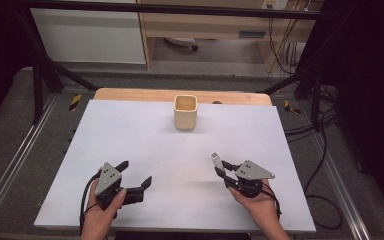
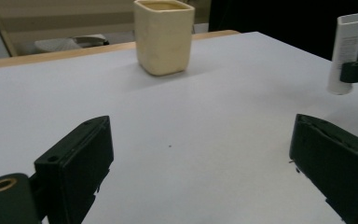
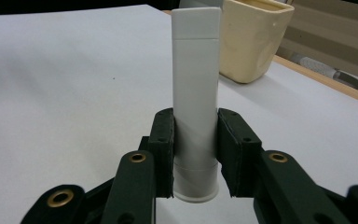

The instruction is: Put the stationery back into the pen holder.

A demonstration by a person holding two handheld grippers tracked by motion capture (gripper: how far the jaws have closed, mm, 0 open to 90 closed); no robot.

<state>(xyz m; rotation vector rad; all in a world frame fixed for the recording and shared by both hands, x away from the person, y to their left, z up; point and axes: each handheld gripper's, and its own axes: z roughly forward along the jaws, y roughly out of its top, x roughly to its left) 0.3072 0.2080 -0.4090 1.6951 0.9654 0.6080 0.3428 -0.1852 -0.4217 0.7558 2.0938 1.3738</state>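
Two black jaws of the right gripper are clamped on the lower part of a white, flat-sided plastic tube, one pad pressed against each side, with the tube's round cap end pointing down and its flat crimped end up. In the right gripper view the tube stands nearly upright between the pads; whether its cap touches the surface cannot be told. In the high view the same tube pokes up and away from the right gripper, tilted slightly toward the far left, over the near right part of the table. The person's right hand grips the tool from below, a black cable trailing beside the wrist, a grey three-cornered plate on top.

The left gripper has its jaws spread wide with nothing between them; in the left gripper view they frame bare white surface low on either side. The person's left hand holds it over the near left part of the table, well apart from the right gripper.

A cream-coloured, square-mouthed ceramic cup stands upright near the far edge of the white table top, roughly centred, well apart from both grippers. A strip of pale wooden board shows along the far edge behind it.
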